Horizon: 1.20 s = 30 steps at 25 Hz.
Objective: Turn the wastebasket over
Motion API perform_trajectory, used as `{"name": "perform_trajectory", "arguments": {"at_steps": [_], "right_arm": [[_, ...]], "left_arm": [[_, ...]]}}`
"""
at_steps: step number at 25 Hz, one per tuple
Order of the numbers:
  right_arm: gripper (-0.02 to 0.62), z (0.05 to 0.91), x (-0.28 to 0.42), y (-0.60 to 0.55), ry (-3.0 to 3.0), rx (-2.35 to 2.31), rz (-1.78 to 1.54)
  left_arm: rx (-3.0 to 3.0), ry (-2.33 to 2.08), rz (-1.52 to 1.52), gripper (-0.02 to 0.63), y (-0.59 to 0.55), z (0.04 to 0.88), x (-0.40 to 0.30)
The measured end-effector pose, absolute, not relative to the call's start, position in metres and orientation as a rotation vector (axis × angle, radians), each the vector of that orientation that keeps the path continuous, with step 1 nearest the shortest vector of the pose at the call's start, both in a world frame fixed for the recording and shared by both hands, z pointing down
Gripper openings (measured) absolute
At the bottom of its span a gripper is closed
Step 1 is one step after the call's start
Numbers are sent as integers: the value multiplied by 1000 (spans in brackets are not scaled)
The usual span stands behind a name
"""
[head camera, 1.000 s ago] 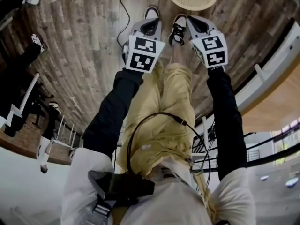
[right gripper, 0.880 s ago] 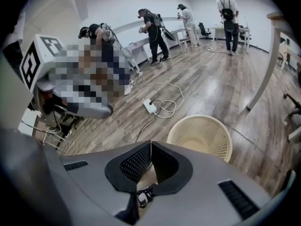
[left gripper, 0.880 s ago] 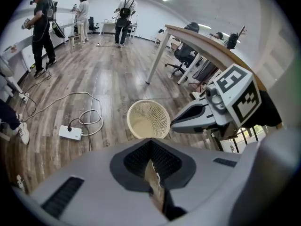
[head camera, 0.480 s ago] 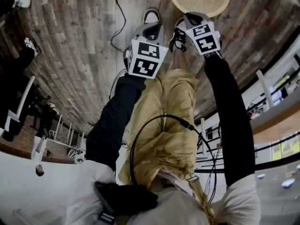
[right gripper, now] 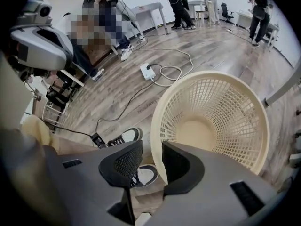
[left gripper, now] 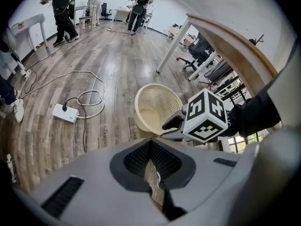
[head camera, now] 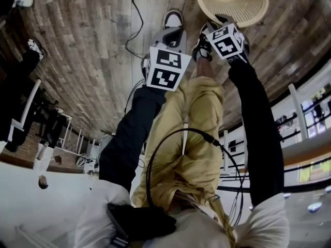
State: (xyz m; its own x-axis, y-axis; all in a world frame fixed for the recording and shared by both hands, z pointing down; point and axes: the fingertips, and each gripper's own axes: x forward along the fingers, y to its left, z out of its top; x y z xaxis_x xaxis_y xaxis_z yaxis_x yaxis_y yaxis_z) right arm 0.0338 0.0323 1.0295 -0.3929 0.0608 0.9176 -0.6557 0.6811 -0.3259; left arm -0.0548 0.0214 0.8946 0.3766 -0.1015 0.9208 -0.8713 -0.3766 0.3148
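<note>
While the empty wastebasket (right gripper: 221, 121) stands mouth-up on the floor (head camera: 93, 45), right tool (right gripper: 148, 155) is narrowly open, straddling its near rim; left tool (left gripper: 151, 158), nearly closed and empty, hangs beside the right tool.

The head view is staring steeply down the person's body at the wood floor (head camera: 93, 45), the left gripper view is peering low toward one o'clock, the right gripper view is crowding the wastebasket (right gripper: 156, 121) at twelve, all three sharing it.
</note>
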Motion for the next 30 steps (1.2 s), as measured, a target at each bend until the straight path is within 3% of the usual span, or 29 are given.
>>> {"name": "perform_trajectory", "arguments": {"at_steps": [11, 24, 30], "right_arm": [[98, 1057, 48, 40, -1754, 296, 617], [66, 964, 48, 0, -1898, -88, 571], [61, 959, 36, -31, -1914, -229, 572]], "left_arm": [[1739, -820, 1117, -3, 6, 904, -43], [1764, -862, 1107, -3, -28, 872, -44], [1756, -880, 1094, -3, -30, 873, -48]]}}
